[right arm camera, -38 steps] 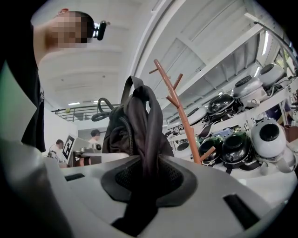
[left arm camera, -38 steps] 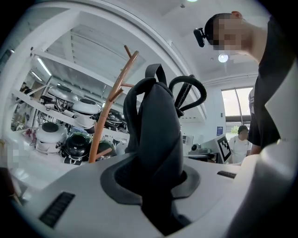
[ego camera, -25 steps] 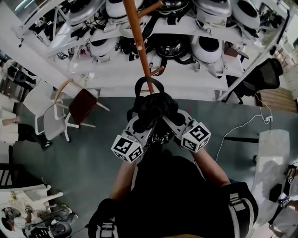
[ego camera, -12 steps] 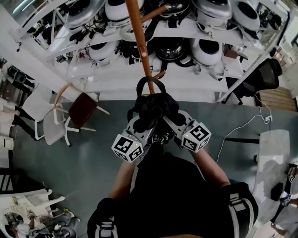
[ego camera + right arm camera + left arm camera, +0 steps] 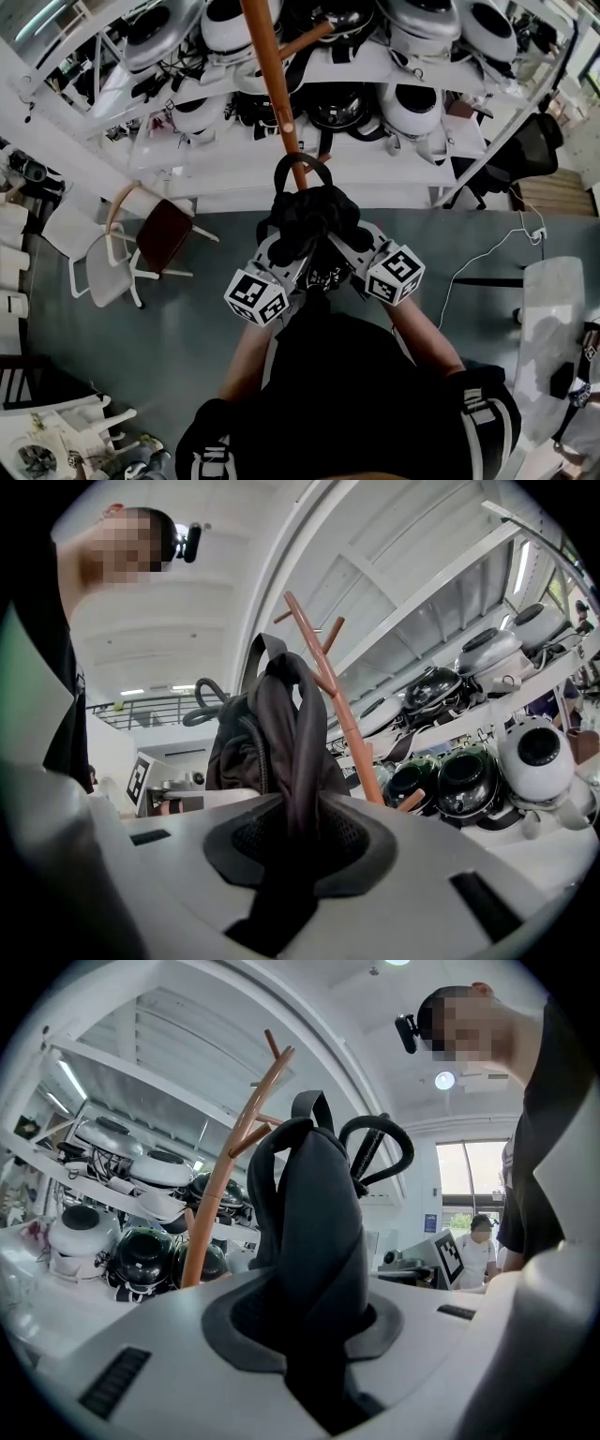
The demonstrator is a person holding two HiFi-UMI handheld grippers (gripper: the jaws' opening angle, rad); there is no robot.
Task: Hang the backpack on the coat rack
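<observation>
you hold the black backpack (image 5: pixel 309 217) up in front of you with both tongs, well above the grey floor (image 5: pixel 169 337). your left tongs (image 5: pixel 314 1340) are partly closed and clamped on a thick fold of the bag's black fabric, which fills the gap between the jaws. your right tongs (image 5: pixel 286 855) grip a narrower fold or strap of the bag in the same way, pinched between the dark pads. in the head view the two tongs sit side by side, angled toward each other under the bunched top of the bag. the bag's carry loop (image 5: pixel 302 171) stands up right at the brown wooden pole of the coat rack (image 5: pixel 270 70), just below a short peg (image 5: pixel 323 148). you cannot tell whether the loop touches the pole or the peg. behind the rack, white shelves (image 5: pixel 375 155) are crowded with white and dark helmets (image 5: pixel 412 98). a chair (image 5: pixel 161 217) with a brown seat stands on the floor off to your left.
</observation>
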